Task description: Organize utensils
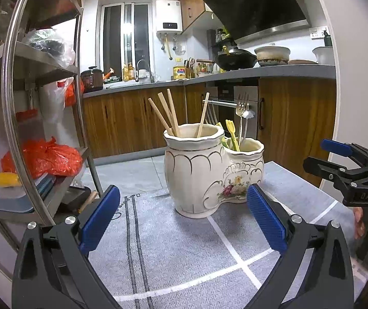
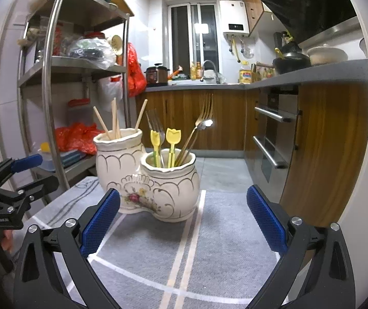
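Note:
A cream double-pot ceramic utensil holder (image 1: 204,175) (image 2: 145,177) stands on a grey mat (image 1: 173,252) (image 2: 209,244). Its taller pot holds several wooden chopsticks (image 1: 167,113) (image 2: 114,121). Its lower pot holds forks (image 1: 242,105) (image 2: 204,113) and yellow tulip-topped picks (image 1: 231,131) (image 2: 172,141). My left gripper (image 1: 184,216) is open and empty, just in front of the holder. My right gripper (image 2: 184,216) is open and empty, also in front of it. Each gripper shows at the edge of the other's view, the right gripper (image 1: 338,164) and the left gripper (image 2: 24,172).
A steel shelf rack (image 1: 45,108) (image 2: 55,82) with red bags and boxes stands to the left. Wooden cabinets and a grey counter (image 1: 261,73) (image 2: 312,74) run behind, with a wok, pots and bottles. An oven (image 2: 274,139) is to the right.

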Tool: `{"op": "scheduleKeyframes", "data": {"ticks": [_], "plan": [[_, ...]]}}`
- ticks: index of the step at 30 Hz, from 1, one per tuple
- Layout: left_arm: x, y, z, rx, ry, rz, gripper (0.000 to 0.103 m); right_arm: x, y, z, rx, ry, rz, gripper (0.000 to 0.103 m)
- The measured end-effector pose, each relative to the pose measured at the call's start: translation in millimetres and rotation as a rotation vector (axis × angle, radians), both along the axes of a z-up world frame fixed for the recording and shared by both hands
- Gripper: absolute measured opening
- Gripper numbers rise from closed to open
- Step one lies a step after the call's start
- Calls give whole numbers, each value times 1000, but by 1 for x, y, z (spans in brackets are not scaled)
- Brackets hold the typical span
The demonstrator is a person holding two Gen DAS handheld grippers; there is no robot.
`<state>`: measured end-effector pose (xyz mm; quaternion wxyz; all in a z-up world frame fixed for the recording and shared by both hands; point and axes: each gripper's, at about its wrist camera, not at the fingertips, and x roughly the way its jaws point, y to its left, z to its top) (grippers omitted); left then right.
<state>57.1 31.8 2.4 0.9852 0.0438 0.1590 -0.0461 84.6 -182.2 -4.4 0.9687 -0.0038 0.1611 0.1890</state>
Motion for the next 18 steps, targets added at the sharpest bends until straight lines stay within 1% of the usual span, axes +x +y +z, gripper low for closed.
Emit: {"op": "scheduleKeyframes", "data": {"ticks": [6,11,18], "plan": [[1,3,0,-25,3,1,97,-3,0,1,3,-16,-2,98],[0,6,0,-39,1,11,97,-5,3,1,-19,-29,-5,98],[-1,8,0,-44,-1,9,97,-5,4,1,-20,-31,-5,98]]}}
